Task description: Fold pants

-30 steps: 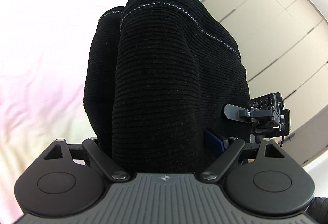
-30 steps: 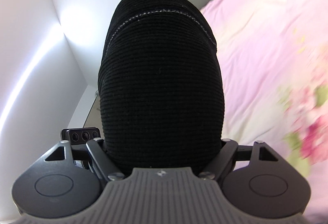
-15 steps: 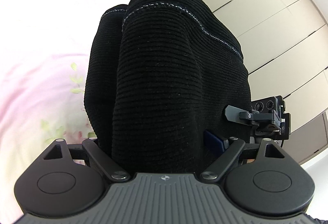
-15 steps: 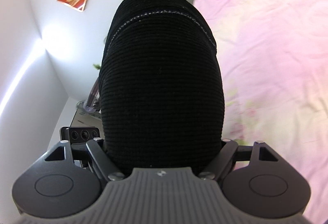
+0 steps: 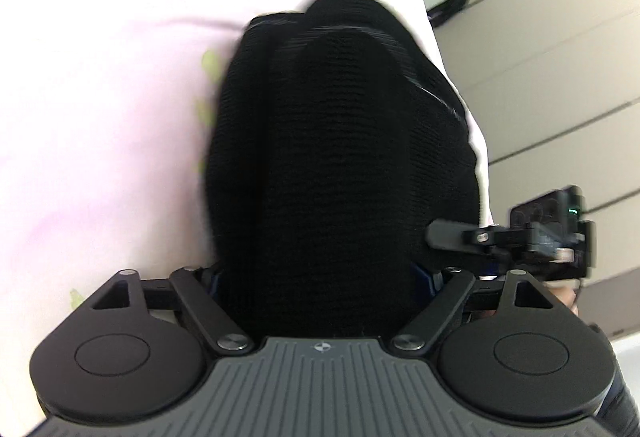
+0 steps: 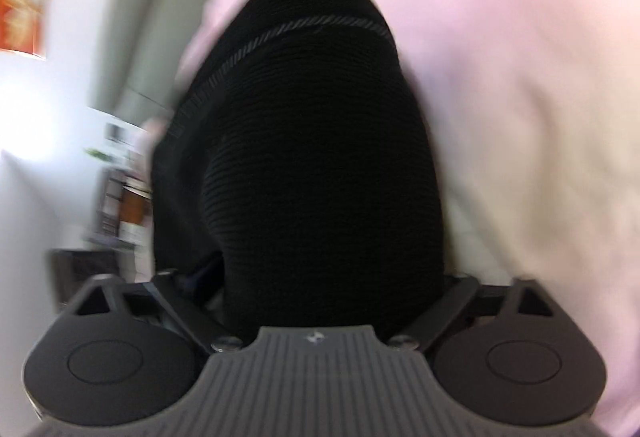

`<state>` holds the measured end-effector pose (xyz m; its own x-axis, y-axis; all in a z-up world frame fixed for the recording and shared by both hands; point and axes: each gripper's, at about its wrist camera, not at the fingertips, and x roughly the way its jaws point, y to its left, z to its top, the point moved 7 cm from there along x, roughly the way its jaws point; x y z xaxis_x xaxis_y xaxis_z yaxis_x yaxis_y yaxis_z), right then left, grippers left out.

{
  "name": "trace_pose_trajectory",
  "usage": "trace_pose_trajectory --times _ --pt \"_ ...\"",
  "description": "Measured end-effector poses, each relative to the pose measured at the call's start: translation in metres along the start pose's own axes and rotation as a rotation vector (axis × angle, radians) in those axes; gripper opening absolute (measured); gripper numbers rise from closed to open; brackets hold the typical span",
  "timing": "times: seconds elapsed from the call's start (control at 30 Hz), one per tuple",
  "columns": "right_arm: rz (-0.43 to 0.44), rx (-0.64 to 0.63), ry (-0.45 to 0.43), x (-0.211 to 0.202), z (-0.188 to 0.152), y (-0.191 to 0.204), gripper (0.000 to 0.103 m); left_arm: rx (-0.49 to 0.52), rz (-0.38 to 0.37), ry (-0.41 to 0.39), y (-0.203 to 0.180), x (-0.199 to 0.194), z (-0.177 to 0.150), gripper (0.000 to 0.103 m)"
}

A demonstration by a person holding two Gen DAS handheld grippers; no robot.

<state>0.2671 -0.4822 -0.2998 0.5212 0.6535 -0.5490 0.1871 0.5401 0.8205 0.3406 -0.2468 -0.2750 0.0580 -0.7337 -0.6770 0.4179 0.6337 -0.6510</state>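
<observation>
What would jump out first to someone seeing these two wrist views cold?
A bulging mass of black ribbed pants fills the middle of both wrist views, bunched between each gripper's jaws and hiding the fingers. Behind it spreads a pale pink bedsheet, on the left in the left view and on the right in the right view. In the left view the right gripper shows at the right edge, beside the cloth.

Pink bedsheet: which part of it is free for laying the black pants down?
In the left wrist view the pink bedsheet lies bare left of the black pants; in the right wrist view it is bare to their right. The pants fill the middle, hiding what lies below; past the bed edge stands furniture.
</observation>
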Motion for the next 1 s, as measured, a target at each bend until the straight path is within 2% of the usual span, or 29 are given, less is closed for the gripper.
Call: trace_pose_trajectory --times 0.07,0.13,0.23,0.3,0.33,0.43,0.5,0.57,0.7,0.73,0.8,0.87,0.93,0.97,1.0 --pt "0.074 0.004 -0.037 -0.009 -0.006 -0.01 0.094 0.008 -0.025 -0.031 -0.003 -0.004 -0.004 0.097" --pt "0.1 0.018 -0.048 -0.02 -0.018 -0.016 0.094 -0.001 -0.03 -0.031 -0.011 0.0 -0.003 0.096" --pt "0.097 0.031 -0.033 -0.03 -0.031 -0.022 0.094 -0.005 -0.037 -0.041 -0.009 -0.007 -0.011 0.095" --pt "0.087 0.037 -0.058 -0.043 -0.06 -0.027 0.094 0.003 -0.035 -0.044 -0.011 -0.023 -0.022 0.096" --pt "0.079 0.04 -0.073 -0.051 -0.077 -0.031 0.093 0.014 -0.032 -0.049 -0.009 -0.037 -0.016 0.096" --pt "0.06 0.049 -0.104 -0.059 -0.1 -0.031 0.093 0.001 -0.031 -0.069 0.002 -0.057 -0.033 0.096" --pt "0.026 0.025 -0.106 -0.058 -0.115 -0.025 0.093 -0.023 -0.03 -0.091 0.01 -0.072 -0.043 0.096" --pt "-0.045 -0.023 -0.117 -0.055 -0.123 -0.012 0.092 -0.028 -0.018 -0.109 0.012 -0.074 -0.051 0.096" --pt "-0.184 -0.027 -0.145 -0.062 -0.126 0.004 0.086 0.025 0.025 -0.119 0.007 -0.091 -0.074 0.097" --pt "-0.25 -0.03 -0.149 -0.051 -0.121 0.026 0.083 0.039 0.045 -0.12 0.008 -0.091 -0.077 0.098" --pt "-0.372 -0.058 -0.172 -0.059 -0.126 0.037 0.083 0.078 0.11 -0.113 0.004 -0.11 -0.088 0.1" --pt "-0.46 -0.104 -0.23 -0.07 -0.133 0.058 0.085 0.136 0.209 -0.103 -0.003 -0.114 -0.094 0.1" --pt "-0.496 -0.139 -0.292 -0.085 -0.144 0.073 0.092 0.201 0.378 -0.082 -0.009 -0.122 -0.104 0.083" --pt "-0.513 -0.145 -0.322 -0.09 -0.151 0.083 0.095 0.237 0.448 -0.081 -0.013 -0.128 -0.11 0.079" --pt "-0.527 -0.15 -0.349 -0.102 -0.169 0.083 0.095 0.26 0.464 -0.092 -0.018 -0.138 -0.117 0.08"
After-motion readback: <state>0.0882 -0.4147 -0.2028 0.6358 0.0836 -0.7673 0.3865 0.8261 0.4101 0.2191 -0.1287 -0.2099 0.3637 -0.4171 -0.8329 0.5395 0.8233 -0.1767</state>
